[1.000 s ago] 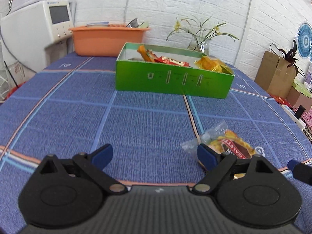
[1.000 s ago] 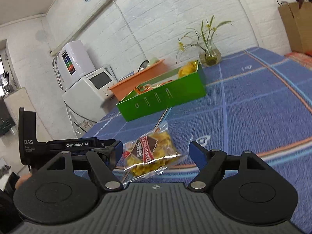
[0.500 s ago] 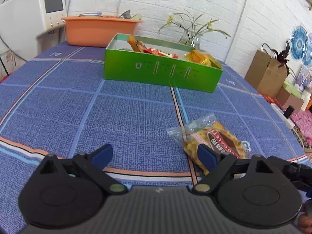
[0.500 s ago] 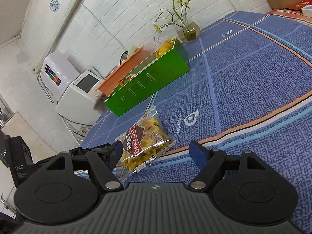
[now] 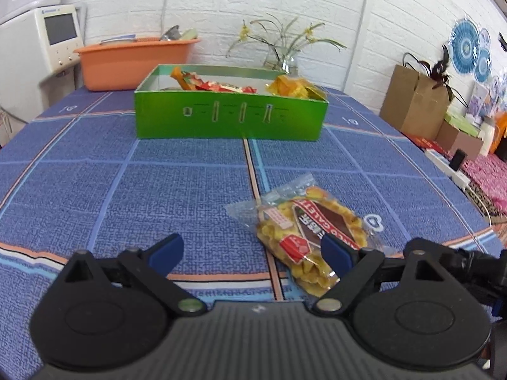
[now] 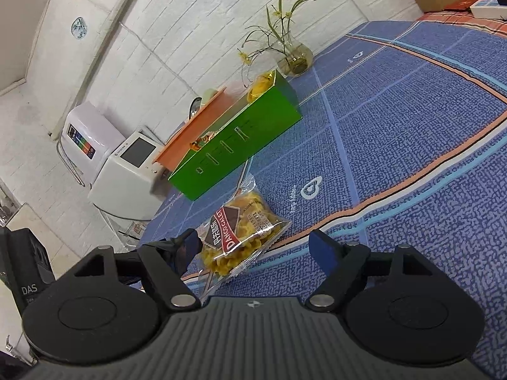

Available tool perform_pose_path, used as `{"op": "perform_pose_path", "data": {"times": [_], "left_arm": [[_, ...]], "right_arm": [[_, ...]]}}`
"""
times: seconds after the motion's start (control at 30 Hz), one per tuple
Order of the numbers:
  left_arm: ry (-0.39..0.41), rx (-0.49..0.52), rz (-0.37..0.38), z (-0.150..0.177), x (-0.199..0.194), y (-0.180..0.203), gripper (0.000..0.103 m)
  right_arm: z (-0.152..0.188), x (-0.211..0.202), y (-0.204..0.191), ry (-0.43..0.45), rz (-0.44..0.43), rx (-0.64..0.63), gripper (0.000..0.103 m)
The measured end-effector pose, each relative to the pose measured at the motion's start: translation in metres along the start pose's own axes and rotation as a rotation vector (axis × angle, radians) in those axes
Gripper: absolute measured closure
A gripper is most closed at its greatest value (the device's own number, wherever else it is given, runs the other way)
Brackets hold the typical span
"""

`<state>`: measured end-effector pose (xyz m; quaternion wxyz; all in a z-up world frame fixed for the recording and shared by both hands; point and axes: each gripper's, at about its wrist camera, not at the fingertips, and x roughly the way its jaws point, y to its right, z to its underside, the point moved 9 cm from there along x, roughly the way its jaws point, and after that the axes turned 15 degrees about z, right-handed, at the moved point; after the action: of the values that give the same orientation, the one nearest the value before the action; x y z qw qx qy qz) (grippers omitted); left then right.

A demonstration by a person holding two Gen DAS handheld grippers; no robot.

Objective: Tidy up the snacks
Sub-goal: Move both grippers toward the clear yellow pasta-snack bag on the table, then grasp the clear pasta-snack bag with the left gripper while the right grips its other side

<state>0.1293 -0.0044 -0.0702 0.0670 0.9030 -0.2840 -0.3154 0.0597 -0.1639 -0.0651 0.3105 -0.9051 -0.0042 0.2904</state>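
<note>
A clear bag of yellow snacks (image 5: pixel 312 231) with a red and brown label lies on the blue tablecloth (image 5: pixel 126 190). It also shows in the right wrist view (image 6: pixel 244 234). My left gripper (image 5: pixel 253 250) is open and empty, with its right finger by the bag. My right gripper (image 6: pixel 256 247) is open, tilted, and straddles the near end of the bag. A green box (image 5: pixel 229 114) holding several snack packets stands farther back; it also shows in the right wrist view (image 6: pixel 234 145).
An orange basin (image 5: pixel 133 60) and a glass vase with flowers (image 5: pixel 282 57) stand behind the box. A white appliance (image 5: pixel 35 50) is at the far left. Paper bags and boxes (image 5: pixel 421 104) sit off the table's right side.
Both grippers have moved closer to the snack bag. The right gripper has tilted further and now has the bag's near end between its fingers. The bag has not moved.
</note>
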Motion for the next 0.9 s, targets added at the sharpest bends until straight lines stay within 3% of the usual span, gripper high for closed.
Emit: {"op": "perform_pose_path", "data": {"times": [0.23, 0.5, 0.77, 0.9], "left_arm": [[-0.076, -0.093, 0.110, 0.005, 0.015, -0.005, 0.016], [-0.091, -0.105, 0.108, 0.006, 0.020, -0.006, 0.014], [-0.003, -0.033, 0.121, 0.015, 0.014, 0.000, 0.014], [-0.055, -0.030, 0.171, 0.012, 0.014, 0.001, 0.014]], "right_arm": [[-0.001, 0.004, -0.003, -0.006, 0.015, -0.043, 0.000], [-0.002, 0.008, -0.004, 0.002, 0.016, -0.062, 0.000], [-0.005, 0.011, -0.003, 0.024, 0.028, -0.065, 0.000], [-0.009, 0.015, -0.003, 0.013, 0.020, -0.074, 0.000]]}}
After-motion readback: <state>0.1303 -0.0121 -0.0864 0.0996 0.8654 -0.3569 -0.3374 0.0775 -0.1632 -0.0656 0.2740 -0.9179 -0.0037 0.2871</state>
